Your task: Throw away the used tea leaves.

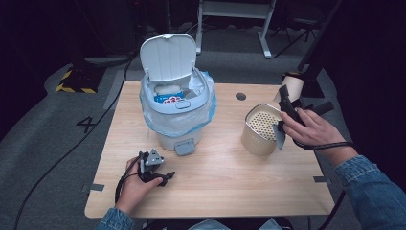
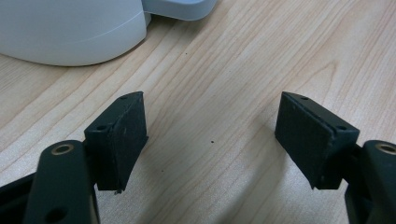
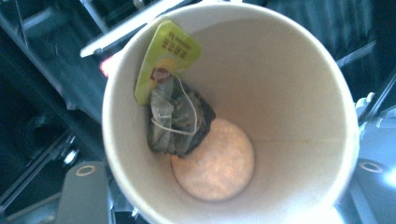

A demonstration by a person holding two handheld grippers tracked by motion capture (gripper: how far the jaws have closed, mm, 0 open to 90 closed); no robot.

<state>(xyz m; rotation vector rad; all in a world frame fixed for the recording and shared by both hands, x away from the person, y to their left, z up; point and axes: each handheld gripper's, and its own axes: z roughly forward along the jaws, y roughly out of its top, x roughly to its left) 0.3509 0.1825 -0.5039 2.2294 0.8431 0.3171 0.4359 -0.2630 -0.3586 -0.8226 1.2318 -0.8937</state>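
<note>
A paper cup (image 3: 280, 93) lies tilted with its mouth toward the right gripper view; a wet tea bag (image 3: 177, 119) with a yellow-green tag (image 3: 168, 56) clings to its inner wall. My right gripper (image 1: 287, 98) is shut on this cup (image 1: 293, 86), held up past the table's right side, with one finger (image 3: 86, 191) showing beside the cup's wall. Below it a beige canister (image 1: 258, 136) with a perforated strainer top stands on the table. My left gripper (image 1: 160, 175) rests low at the front left, open, with bare wood between its pads (image 2: 121, 135).
A pale blue pedal bin (image 1: 177, 103) with its lid up and a plastic liner stands mid-table; packaging lies inside. Its base (image 2: 70, 32) and pedal (image 1: 184, 147) are just beyond the left gripper. The wooden table (image 1: 225, 182) has a cable hole (image 1: 241, 96).
</note>
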